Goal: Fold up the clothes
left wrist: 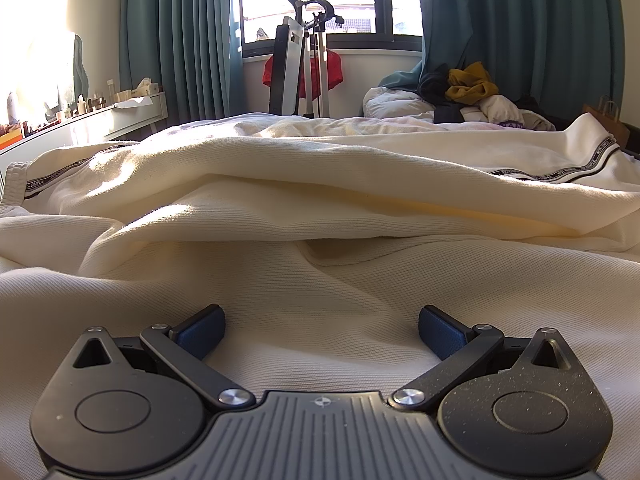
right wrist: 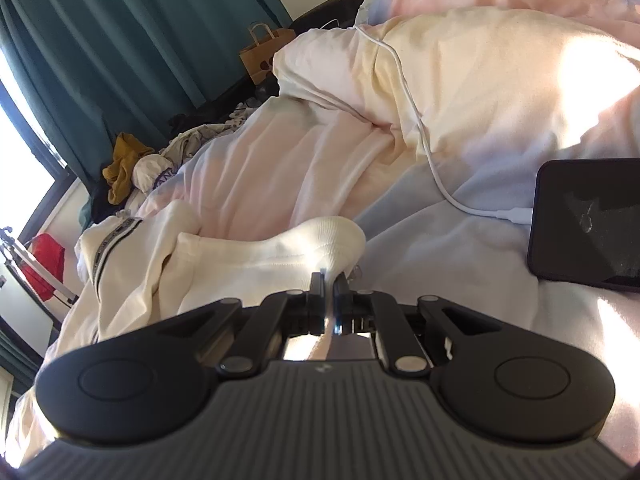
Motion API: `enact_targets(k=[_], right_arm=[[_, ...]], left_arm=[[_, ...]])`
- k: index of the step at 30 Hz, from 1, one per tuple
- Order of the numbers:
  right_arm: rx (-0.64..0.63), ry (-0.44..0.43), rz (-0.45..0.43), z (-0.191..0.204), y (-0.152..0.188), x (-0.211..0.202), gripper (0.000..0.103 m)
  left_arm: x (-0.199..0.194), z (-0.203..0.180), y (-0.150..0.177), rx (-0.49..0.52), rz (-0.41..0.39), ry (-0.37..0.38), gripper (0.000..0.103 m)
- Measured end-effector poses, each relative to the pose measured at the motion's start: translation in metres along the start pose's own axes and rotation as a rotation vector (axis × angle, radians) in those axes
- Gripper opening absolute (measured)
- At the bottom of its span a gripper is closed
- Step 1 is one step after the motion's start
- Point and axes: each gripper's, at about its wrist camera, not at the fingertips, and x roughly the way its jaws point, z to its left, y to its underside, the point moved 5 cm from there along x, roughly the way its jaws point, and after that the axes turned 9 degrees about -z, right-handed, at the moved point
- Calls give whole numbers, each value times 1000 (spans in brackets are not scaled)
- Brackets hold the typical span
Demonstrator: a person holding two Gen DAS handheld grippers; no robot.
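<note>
On the bed point(right wrist: 460, 240), the cream sweatshirt point(left wrist: 320, 208) lies spread in loose folds straight ahead of my left gripper point(left wrist: 322, 330), whose blue pads point(left wrist: 204, 330) stand wide apart over the cloth with nothing between them. A folded ridge of the garment runs side to side across that view, so its long axis lies crosswise to the way the left gripper points, and the striped tape trim point(left wrist: 560, 172) marks the far right end. My right gripper point(right wrist: 329, 286) is pressed together on a thin bit of the sweatshirt's white ribbed cuff point(right wrist: 320, 240), which bulges just beyond the fingertips; the rest of the sleeve trails off to the left in that view, toward the body of the garment. A black phone point(right wrist: 588, 224) on its white cable point(right wrist: 416, 120) lies near the cuff, to the right, apart from it. I judge that the right hand already has its hold, so the next fold depends on carrying this cuff leftward across the body, while the left gripper is nearer the main folds and could pin or pinch them.
</note>
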Motion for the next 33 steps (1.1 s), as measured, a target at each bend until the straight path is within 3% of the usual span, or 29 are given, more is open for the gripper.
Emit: enact_targets(k=[9,17,23,29,33], right_arm=[[63,-23,-1,-5,-3,-1,7],[7,2,-15,1,7,12,7],[40,2,-31,1,11,22,7],[102,-5,-99,4,-4,12,6],[102,-45,-167,10,-18,0,6]], left_arm=[[0,-1,0,0,-1,-1,103],[-1,-1,2,1,-14,-2,103],[-1,-1,3,6,-13,2,103],[-10,6,-6,3,89,63,103],[-32,13,-12,-26,99,136,103]])
